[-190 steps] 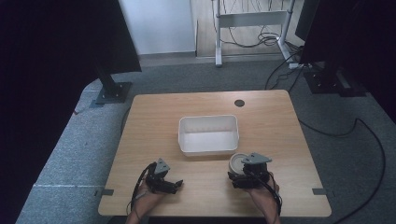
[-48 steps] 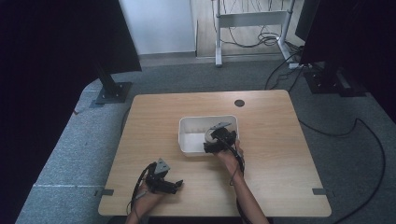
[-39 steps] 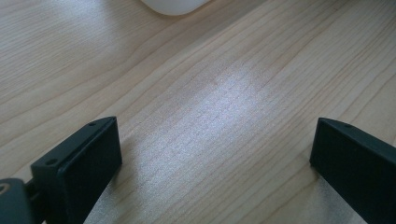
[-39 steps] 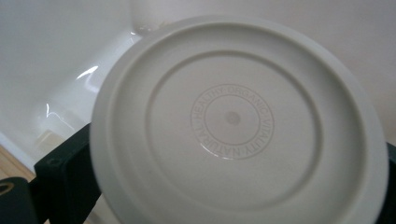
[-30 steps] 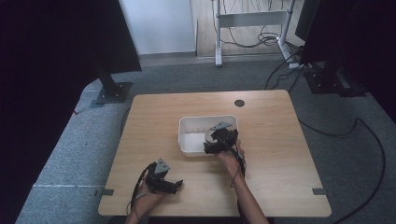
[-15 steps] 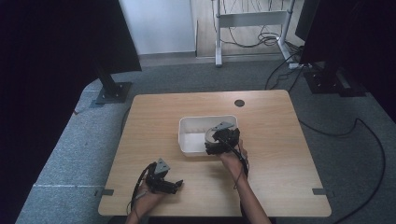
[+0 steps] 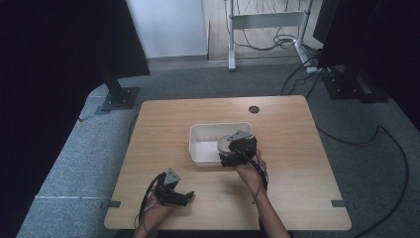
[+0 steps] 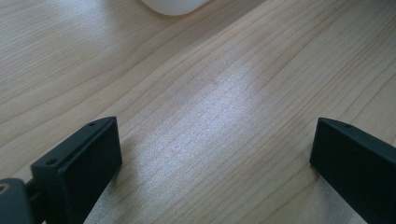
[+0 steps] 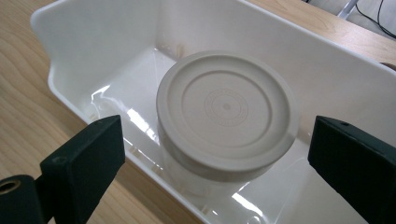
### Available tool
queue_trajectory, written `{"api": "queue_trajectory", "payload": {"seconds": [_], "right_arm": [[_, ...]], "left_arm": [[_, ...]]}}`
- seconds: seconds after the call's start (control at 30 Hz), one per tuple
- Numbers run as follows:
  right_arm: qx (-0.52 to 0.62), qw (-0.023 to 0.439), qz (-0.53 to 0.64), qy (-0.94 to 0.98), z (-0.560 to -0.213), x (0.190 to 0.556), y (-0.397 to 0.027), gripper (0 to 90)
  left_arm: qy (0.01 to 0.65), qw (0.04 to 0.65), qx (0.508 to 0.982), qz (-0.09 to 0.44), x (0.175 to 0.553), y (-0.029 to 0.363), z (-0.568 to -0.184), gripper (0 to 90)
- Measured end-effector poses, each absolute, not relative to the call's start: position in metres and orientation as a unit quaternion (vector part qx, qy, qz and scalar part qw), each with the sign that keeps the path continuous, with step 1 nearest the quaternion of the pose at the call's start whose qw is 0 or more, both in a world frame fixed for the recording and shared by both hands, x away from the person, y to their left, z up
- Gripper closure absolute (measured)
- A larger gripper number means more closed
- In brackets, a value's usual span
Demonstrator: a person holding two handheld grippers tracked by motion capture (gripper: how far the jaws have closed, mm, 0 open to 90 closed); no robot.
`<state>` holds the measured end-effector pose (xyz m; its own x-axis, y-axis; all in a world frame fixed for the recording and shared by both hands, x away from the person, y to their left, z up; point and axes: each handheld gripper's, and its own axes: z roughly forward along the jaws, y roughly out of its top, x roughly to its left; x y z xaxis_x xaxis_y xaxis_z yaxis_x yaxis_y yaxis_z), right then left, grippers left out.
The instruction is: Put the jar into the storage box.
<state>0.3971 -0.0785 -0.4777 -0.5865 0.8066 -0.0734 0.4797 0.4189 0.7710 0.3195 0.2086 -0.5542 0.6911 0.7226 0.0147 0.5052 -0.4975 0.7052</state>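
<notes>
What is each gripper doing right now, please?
Left gripper: open, holding nothing, low over the table.
Right gripper: open, holding nothing, at the jar in the white bin.

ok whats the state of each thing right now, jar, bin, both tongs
jar: upright inside the bin, lid on, not gripped
bin: open-topped, upright on the table, holding just the jar
right tongs: open, jaws spread wide on either side of the jar, at the bin's near wall
left tongs: open, holding nothing, low over bare table
</notes>
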Motion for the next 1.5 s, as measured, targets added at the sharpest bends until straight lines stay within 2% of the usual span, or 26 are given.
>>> {"api": "queue_trajectory", "payload": {"seconds": [0.5,1.5], "right_arm": [[0.392,0.209,0.384,0.809,-0.477,0.384,-0.093,4.3],[0.394,0.213,0.396,0.802,-0.482,0.354,-0.129,3.9]], "left_arm": [[0.36,0.348,0.851,0.157,0.32,0.209,-0.554,1.8],[0.363,0.348,0.85,0.157,0.319,0.208,-0.554,1.9]]}}
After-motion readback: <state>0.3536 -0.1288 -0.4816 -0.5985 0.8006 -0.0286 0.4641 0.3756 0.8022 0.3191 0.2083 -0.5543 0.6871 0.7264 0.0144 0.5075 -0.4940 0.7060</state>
